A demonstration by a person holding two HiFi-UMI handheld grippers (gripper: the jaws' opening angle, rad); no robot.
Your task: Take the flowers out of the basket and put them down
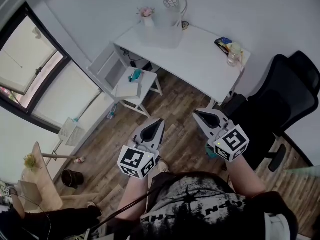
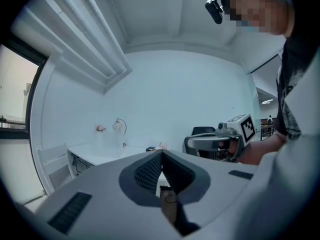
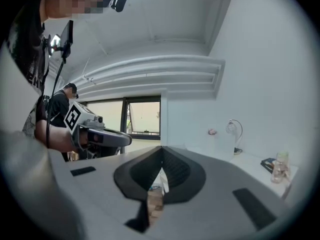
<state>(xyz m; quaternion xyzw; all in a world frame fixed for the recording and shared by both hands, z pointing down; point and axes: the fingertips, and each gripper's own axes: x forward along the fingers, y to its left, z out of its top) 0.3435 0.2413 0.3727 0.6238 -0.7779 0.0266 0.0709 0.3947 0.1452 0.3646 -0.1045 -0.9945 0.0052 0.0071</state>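
The flowers (image 1: 145,11) are sitting at the upper centre of the head view, on the far left end of a white desk (image 1: 200,59). They are a small pale pink cluster, too small to make out single blooms. The bunch is standing upright, its long axis running vertically, with the blooms on top and the lower end going into a small white holder (image 1: 147,21). Just to the right of them a translucent container (image 1: 167,29) is standing on the desk, and whether they are touching it I cannot tell. A round lamp (image 1: 172,1) is rising behind it. Further right on the desk a jar (image 1: 233,55) is standing near the edge, and a black office chair (image 1: 285,96) is filling the right of the frame. A white side table (image 1: 134,88) is standing on the wooden floor (image 1: 175,134) below the desk. Well apart from the flowers, low in the frame, the person is holding both tools out level towards the desk. The left gripper (image 1: 159,122) is showing its fingers pressed together on nothing, and the right gripper (image 1: 198,113) is likewise closed tight and empty.
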